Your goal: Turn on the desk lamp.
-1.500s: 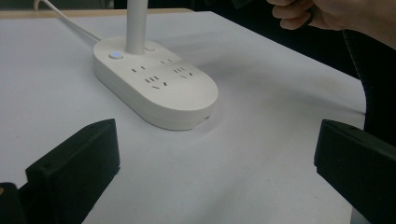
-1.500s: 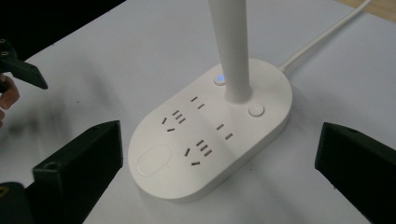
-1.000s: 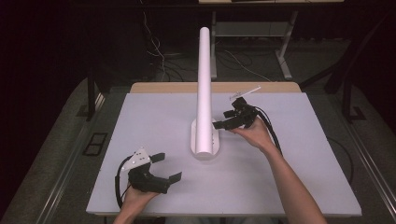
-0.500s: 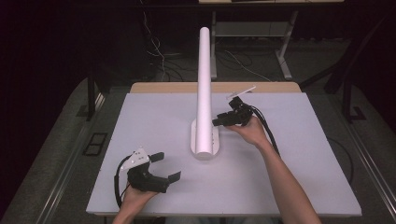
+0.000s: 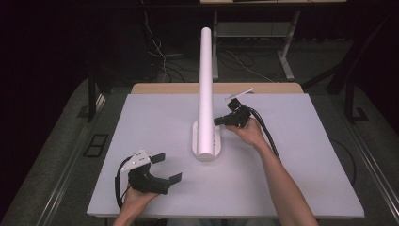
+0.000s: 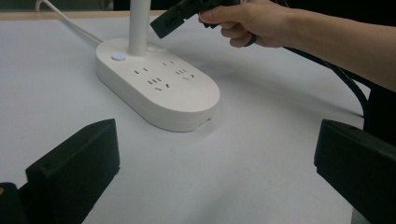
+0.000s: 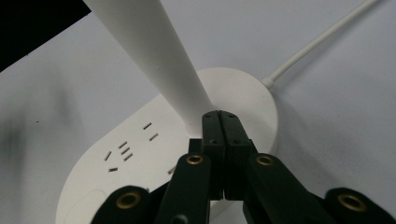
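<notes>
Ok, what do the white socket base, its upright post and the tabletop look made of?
White oval socket base: likely moulded plastic, smooth satin, rounded edges, soft highlights. Round white upright post: probably the same matte plastic; painted metal is possible. Pale grey tabletop: matte, glare-free, seamless; laminate or a mat, unclear.

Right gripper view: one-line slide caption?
Shut right hand-held gripper poised beside white pole above white oval socket base.

Dark room; grey floor (image 5: pixel 61 155); cables (image 5: pixel 244 66) on floor; desk frame (image 5: pixel 282 33) behind table.

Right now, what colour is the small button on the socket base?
The button glows pale blue on the white base, best seen in the left gripper view.
</notes>
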Demonstrator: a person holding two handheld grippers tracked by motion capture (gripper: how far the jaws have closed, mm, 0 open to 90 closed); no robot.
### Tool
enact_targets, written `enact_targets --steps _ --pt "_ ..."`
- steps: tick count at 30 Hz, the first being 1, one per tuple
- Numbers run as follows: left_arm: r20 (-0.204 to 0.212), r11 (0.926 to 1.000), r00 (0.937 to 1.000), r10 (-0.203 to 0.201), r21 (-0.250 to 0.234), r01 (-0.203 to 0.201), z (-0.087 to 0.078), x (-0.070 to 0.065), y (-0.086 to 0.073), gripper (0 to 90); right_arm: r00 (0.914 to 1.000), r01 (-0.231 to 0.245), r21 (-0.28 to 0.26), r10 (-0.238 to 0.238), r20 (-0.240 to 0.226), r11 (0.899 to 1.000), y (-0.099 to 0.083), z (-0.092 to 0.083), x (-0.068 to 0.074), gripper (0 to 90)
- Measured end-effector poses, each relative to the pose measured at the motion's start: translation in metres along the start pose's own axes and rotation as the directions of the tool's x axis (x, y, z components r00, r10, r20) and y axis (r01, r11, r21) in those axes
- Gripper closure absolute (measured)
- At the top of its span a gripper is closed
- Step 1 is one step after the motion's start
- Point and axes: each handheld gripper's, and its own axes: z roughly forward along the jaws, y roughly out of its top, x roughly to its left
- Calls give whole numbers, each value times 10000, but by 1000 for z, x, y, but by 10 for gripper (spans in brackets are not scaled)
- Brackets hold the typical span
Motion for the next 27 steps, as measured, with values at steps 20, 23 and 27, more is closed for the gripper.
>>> enact_targets --steps 20,23,27 --pt "29 10000 10000 32 -72 -31 -3 -1 0 0 9959 -758 -331 740 -528 9966 -10 18 -13 900" --pt "22 10000 10000 16 -90 -15 -3 0 0 0 9960 -782 -438 762 -468 9960 -12 18 -12 900" --pt "34 10000 10000 32 -83 -31 -3 -1 0 0 9975 -671 -429 660 -270 9968 -11 18 -9 900"
